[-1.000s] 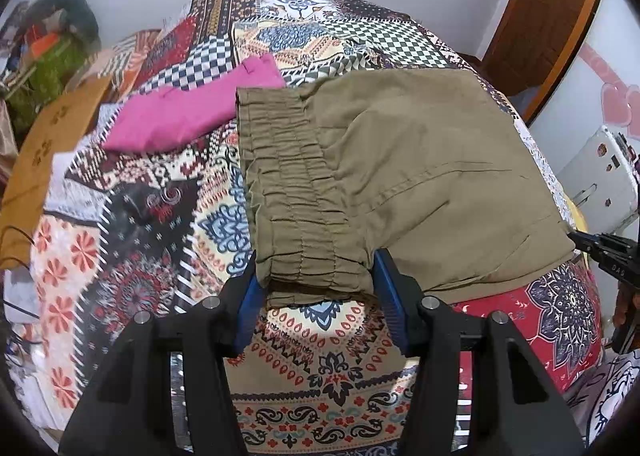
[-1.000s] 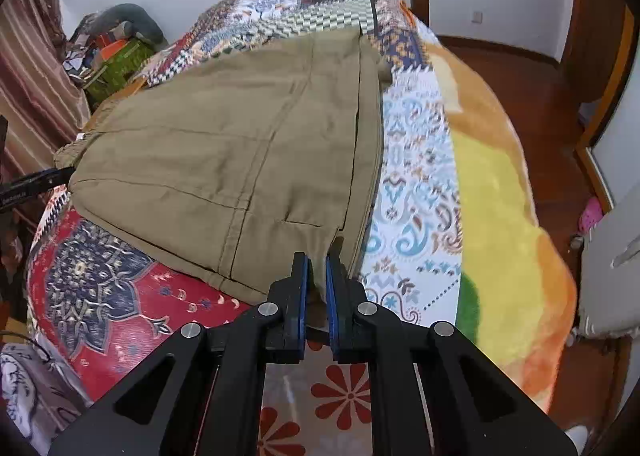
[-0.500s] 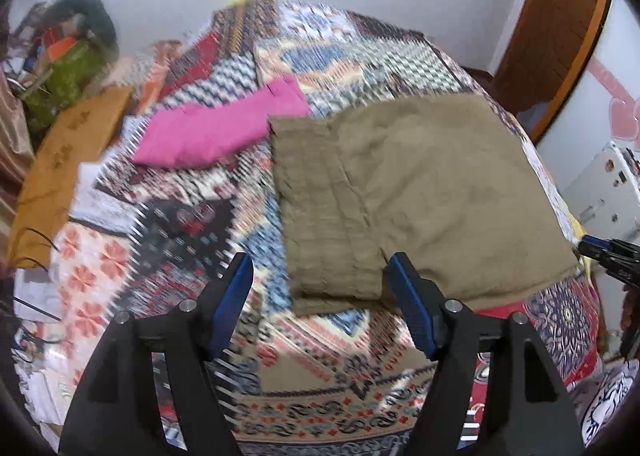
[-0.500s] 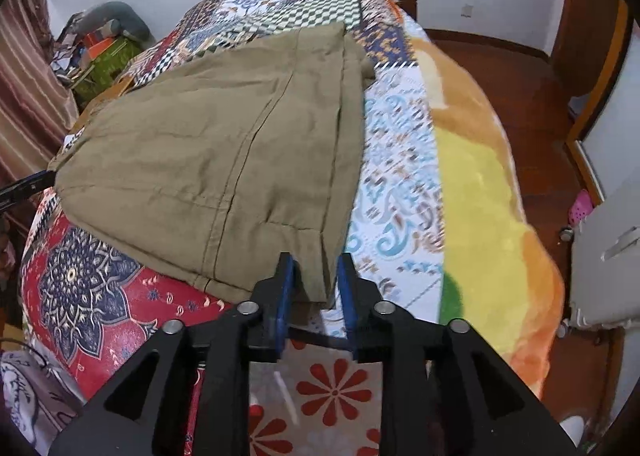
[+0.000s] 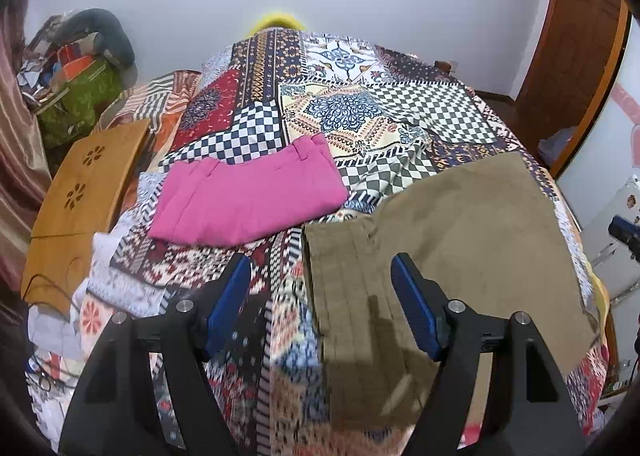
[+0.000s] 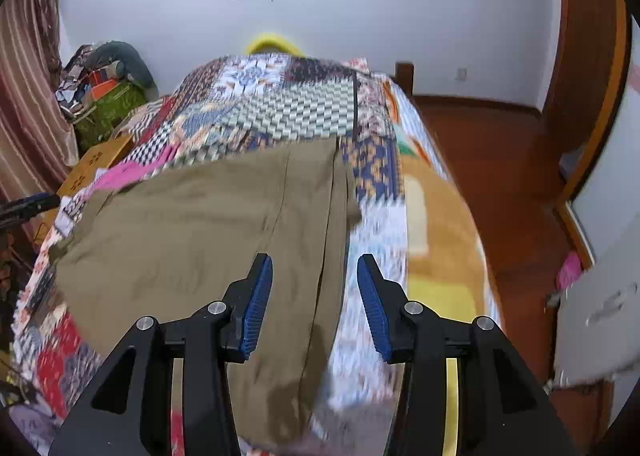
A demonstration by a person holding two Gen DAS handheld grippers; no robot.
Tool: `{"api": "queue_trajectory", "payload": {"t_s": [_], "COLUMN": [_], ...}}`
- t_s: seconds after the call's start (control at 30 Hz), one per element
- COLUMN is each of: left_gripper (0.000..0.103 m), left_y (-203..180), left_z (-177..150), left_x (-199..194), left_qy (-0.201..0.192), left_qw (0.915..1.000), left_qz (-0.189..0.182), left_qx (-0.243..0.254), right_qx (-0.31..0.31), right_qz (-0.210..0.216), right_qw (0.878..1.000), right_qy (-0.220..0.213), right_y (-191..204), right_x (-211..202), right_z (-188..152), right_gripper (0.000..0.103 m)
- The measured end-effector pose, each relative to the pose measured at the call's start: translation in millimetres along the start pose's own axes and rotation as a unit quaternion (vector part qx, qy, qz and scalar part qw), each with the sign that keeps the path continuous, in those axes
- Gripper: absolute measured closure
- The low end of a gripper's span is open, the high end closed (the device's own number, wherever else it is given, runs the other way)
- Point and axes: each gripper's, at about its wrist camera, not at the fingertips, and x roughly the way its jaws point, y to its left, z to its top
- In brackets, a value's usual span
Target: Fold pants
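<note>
Folded olive-brown pants (image 5: 452, 252) lie flat on the patterned bedspread (image 5: 348, 112), elastic waistband toward the left. My left gripper (image 5: 320, 296) is open and empty, raised above the waistband's near corner. In the right wrist view the same pants (image 6: 200, 224) spread across the bed. My right gripper (image 6: 314, 296) is open and empty, hovering over the pants' right edge. The right gripper's tip shows at the far right of the left wrist view (image 5: 624, 230).
A folded pink garment (image 5: 248, 196) lies on the bed left of the pants. A wooden lap table (image 5: 84, 192) and a pile of bags (image 5: 80, 88) stand at the bed's left. A yellow-orange blanket (image 6: 436, 224), wooden floor (image 6: 500, 160) and door lie to the right.
Both grippers have opened and let go of the pants, then lifted up and back. The pants now lie flat on the bed.
</note>
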Motion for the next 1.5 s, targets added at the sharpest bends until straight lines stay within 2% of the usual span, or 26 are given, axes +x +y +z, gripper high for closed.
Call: {"api": "queue_trajectory", "payload": {"t_s": [0.27,0.5,0.6,0.7,0.8,0.9,0.97,1.03,1.07,1.1,1.13,1.23,1.37,1.5], "left_gripper": [0.031,0.031,0.031,0.03,0.028,0.028,0.028,0.033,0.038,0.045,0.047,0.047,0.048,0.048], "left_y": [0,6,5,3,3,3,2,1,1,0,-1,-5,-1,2], "left_z": [24,30,28,25,23,20,19,17,17,17,18,18,17,17], "left_x": [56,83,93,98,103,108,109,109,110,109,109,107,107,109], "left_qy": [0.039,0.064,0.075,0.074,0.075,0.075,0.071,0.068,0.068,0.068,0.067,0.06,0.054,0.056], "left_qw": [0.9992,0.9976,0.9968,0.9969,0.9969,0.9968,0.9971,0.9972,0.9971,0.9969,0.9969,0.9978,0.9982,0.9981], "left_qz": [-0.01,-0.023,-0.025,-0.023,-0.023,-0.025,-0.023,-0.027,-0.031,-0.037,-0.039,-0.028,-0.02,-0.015], "left_qx": [-0.004,-0.012,-0.012,-0.007,-0.006,-0.011,-0.011,-0.013,-0.013,-0.012,-0.011,-0.003,-0.016,-0.021], "right_qx": [-0.013,-0.014,-0.01,-0.011,-0.009,-0.015,-0.025,-0.042,-0.054,-0.061,-0.064,-0.079,-0.083,-0.078], "right_qz": [0.003,0.012,0.02,0.028,0.033,0.04,0.042,0.024,0.014,0.01,0.01,-0.002,-0.014,-0.02], "right_qw": [1.0,0.999,0.999,0.998,0.996,0.995,0.995,0.996,0.995,0.995,0.995,0.995,0.996,0.996], "right_qy": [0.0,0.027,0.043,0.058,0.086,0.087,0.084,0.078,0.077,0.074,0.07,0.053,0.032,0.048], "right_y": [-5,-15,-17,-20,-21,-23,-22,-19,-18,-18,-18,-15,-13,-14], "right_x": [57,115,137,156,175,179,178,177,178,177,176,171,164,176], "right_z": [45,69,74,77,77,77,77,77,78,77,77,78,83,87], "right_gripper": [0.061,0.06,0.059,0.053,0.053,0.053,0.062,0.087,0.092,0.094,0.094,0.096,0.098,0.098]}}
